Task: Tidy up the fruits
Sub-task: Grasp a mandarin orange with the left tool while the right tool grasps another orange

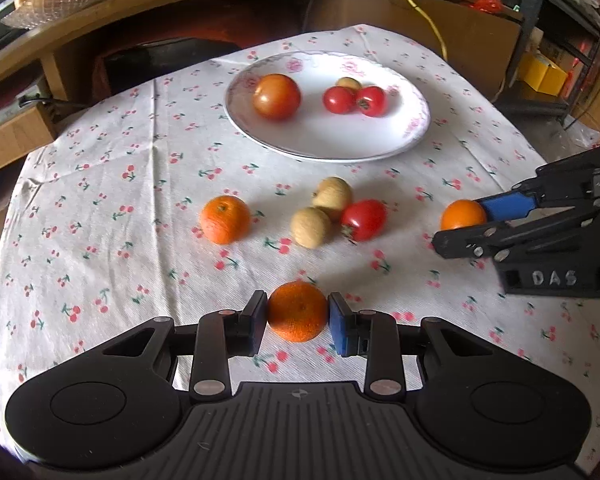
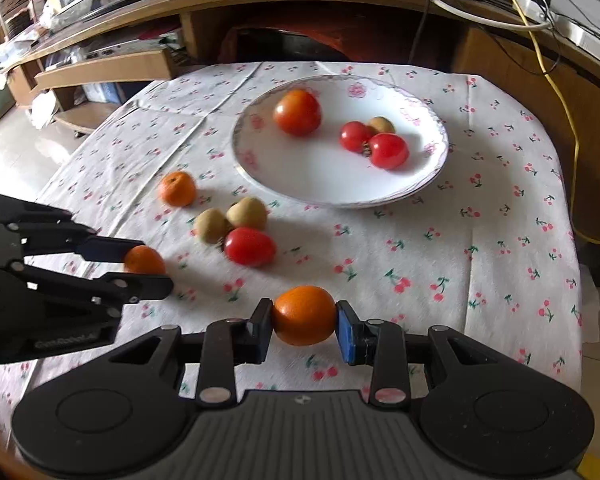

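Oranges sit clamped in both tongs: left gripper (image 1: 297, 317) pinches one orange (image 1: 297, 312), right gripper (image 2: 304, 322) another orange (image 2: 304, 315), both short of the plate (image 1: 416, 128). Next, presumably, each carries its fruit onto that plate.

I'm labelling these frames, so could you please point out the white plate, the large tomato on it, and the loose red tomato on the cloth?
white plate (image 1: 324, 142), left wrist view, bare near floor of the dish.
large tomato (image 1: 277, 97), left wrist view, middle of its skin.
loose red tomato (image 2: 250, 246), right wrist view, middle of its body.
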`<state>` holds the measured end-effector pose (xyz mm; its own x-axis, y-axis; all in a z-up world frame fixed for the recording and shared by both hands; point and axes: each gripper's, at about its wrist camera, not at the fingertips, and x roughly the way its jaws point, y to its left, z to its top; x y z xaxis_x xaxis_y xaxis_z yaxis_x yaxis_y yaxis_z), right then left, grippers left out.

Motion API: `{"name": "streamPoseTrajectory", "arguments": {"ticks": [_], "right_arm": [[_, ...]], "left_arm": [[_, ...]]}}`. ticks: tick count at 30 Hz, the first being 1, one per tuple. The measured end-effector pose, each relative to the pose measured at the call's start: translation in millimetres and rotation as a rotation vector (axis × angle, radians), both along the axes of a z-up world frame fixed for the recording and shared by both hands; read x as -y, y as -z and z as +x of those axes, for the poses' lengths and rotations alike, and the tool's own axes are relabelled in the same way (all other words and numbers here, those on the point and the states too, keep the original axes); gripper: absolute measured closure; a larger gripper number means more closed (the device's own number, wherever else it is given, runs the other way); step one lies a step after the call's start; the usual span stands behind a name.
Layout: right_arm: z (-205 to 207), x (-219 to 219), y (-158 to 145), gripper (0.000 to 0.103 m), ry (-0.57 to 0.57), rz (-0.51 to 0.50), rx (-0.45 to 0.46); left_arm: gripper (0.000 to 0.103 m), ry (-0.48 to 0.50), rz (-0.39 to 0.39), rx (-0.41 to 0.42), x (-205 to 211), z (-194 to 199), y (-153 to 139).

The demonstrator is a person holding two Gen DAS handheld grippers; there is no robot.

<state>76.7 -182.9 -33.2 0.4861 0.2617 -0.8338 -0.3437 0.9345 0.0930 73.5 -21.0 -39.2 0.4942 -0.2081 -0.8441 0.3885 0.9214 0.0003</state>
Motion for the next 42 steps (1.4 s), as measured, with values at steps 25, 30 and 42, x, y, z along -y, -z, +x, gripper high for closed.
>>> {"name": "streamPoseTrajectory", "arguments": {"ticks": [25, 30, 42], "right_arm": [[-34, -7, 9, 0.068, -0.035, -0.027, -0.051], [-36, -6, 7, 0.068, -0.026, -0.019, -0.047], [-38, -6, 8, 0.069, -0.018, -0.028, -0.055]], "left_arm": [[0.039, 0.034, 0.037, -0.008, 10, -21, 7], [0.039, 0.026, 0.032, -0.011, 9, -20, 7], [0.063, 0.030, 0.017, -0.022, 11, -22, 5]]}}
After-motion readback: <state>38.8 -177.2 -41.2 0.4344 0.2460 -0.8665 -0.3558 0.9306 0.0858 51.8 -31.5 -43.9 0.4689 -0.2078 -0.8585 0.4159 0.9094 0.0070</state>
